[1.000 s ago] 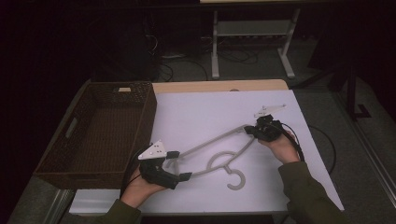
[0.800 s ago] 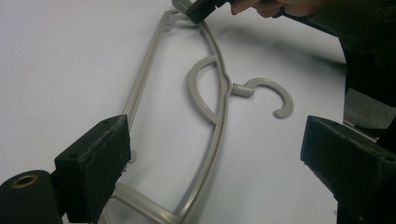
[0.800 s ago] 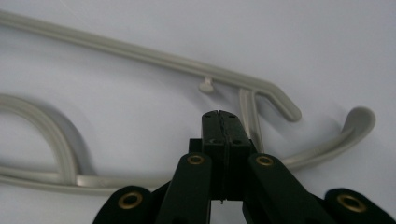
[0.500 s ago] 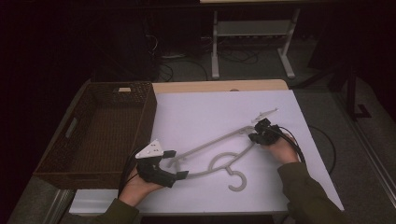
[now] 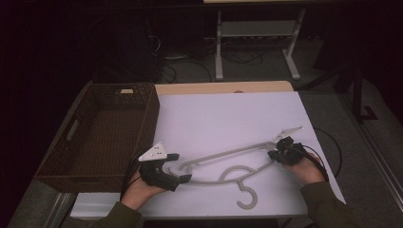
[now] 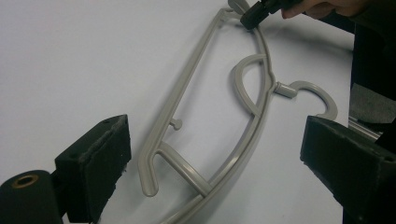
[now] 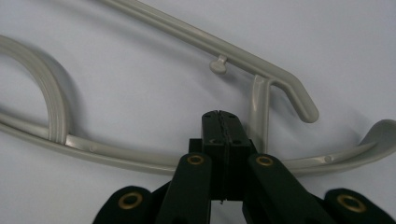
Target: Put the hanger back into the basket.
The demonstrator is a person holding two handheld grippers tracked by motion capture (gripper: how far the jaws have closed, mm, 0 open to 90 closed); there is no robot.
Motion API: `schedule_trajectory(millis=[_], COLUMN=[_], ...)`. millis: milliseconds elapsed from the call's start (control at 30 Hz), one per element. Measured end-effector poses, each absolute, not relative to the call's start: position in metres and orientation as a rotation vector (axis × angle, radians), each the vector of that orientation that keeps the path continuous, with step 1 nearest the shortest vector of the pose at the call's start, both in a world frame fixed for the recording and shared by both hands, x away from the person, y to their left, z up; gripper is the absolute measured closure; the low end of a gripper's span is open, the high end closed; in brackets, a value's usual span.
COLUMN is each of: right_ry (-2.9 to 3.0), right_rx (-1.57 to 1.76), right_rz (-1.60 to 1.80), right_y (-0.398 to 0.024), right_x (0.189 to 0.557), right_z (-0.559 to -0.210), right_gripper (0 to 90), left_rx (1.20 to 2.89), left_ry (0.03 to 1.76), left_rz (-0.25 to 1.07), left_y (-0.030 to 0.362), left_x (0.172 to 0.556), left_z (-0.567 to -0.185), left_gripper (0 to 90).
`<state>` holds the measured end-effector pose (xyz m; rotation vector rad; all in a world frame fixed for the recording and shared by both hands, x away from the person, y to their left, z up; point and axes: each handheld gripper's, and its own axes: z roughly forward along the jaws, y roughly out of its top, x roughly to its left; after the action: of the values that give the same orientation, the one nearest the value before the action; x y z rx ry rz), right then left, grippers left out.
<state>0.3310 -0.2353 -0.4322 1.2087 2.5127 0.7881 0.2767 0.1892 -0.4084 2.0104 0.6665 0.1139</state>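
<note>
1. On the white tabletop (image 5: 228, 118), near its front edge: one grey plastic hanger (image 5: 223, 164), lying flat. Its straight bar runs from lower left to upper right, the curved shoulder arc lies below the bar, and the hook points toward me.
2. At the hanger's left end: my left hand-held gripper (image 5: 181, 167), with the grey three-cornered plate on top. Its jaws stand wide apart, one on each side of the hanger's end. In the left gripper view (image 6: 212, 154) I see both pads clear of the plastic, with the bar's rounded tip and the arc between them.
3. At the hanger's right end: my right hand-held gripper (image 5: 274, 154), its cable looping off toward the tabletop's right edge. In the right gripper view (image 7: 220, 122) its jaws are pressed together with nothing between the pads; the tip sits over the curved arc, just beside the short upright strut that joins the arc to the bar. I cannot tell whether the tip touches the arc.
4. Left of the white sheet: one dark woven basket (image 5: 62, 156), rectangular, with a handle slot in its side wall and a small tag at its far rim. It stands just beside my left hand-held gripper.
</note>
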Motion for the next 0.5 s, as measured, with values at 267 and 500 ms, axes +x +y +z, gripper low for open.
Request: schedule_trajectory(millis=[267, 500], right_ry=[2.444, 2.484], right_rx=[1.169, 1.040], right_rz=[0.960, 1.121], right_y=[-0.231, -0.221], right_x=[0.318, 0.291], right_z=[-0.417, -0.409], right_gripper=[66.9, 59.4], left_rx=[2.012, 2.043], left_ry=[0.660, 0.633], left_rz=[0.114, 0.116], left_y=[0.188, 0.183], left_x=[0.277, 0.277], left_z=[-0.409, -0.410], left_gripper=[8.8, 9.1])
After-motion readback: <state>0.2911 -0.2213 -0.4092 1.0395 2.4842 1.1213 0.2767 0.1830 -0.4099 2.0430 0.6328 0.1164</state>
